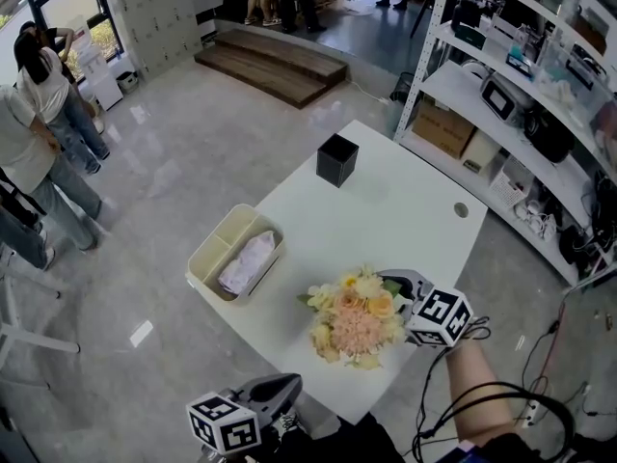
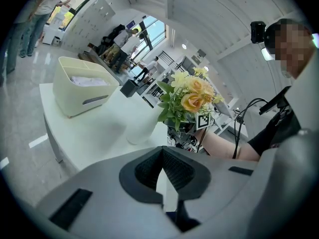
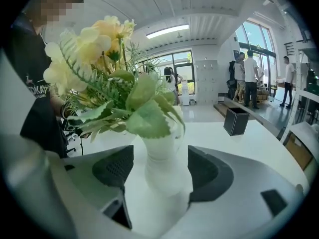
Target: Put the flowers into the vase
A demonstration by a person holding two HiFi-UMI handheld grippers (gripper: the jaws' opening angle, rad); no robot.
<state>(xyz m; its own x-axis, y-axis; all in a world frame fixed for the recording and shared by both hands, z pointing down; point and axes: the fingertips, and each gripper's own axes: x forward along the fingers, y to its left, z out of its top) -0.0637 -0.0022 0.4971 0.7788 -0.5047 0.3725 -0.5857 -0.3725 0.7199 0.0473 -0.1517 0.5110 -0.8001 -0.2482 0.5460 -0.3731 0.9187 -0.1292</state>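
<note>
A bouquet of yellow and peach flowers (image 1: pixel 357 321) stands in a white vase (image 3: pixel 167 168) near the front edge of the white table (image 1: pixel 405 210). In the head view the blooms hide the vase. My right gripper (image 3: pixel 159 171) is open with the vase's neck between its pads (image 3: pixel 114 168), and a gap shows on both sides. It reaches in from the bouquet's right (image 1: pixel 400 283). My left gripper (image 1: pixel 275 389) hangs off the table's front edge, left of the flowers (image 2: pixel 192 93) and the vase (image 2: pixel 142 128). Its jaws meet at the tips (image 2: pixel 162 156), with nothing in them.
A cream two-part bin (image 1: pixel 236 254) holding a pale cloth sits at the table's left edge. A black square box (image 1: pixel 337 159) stands at the far corner. Shelving (image 1: pixel 521 95) runs along the right, and people stand on the floor at the left.
</note>
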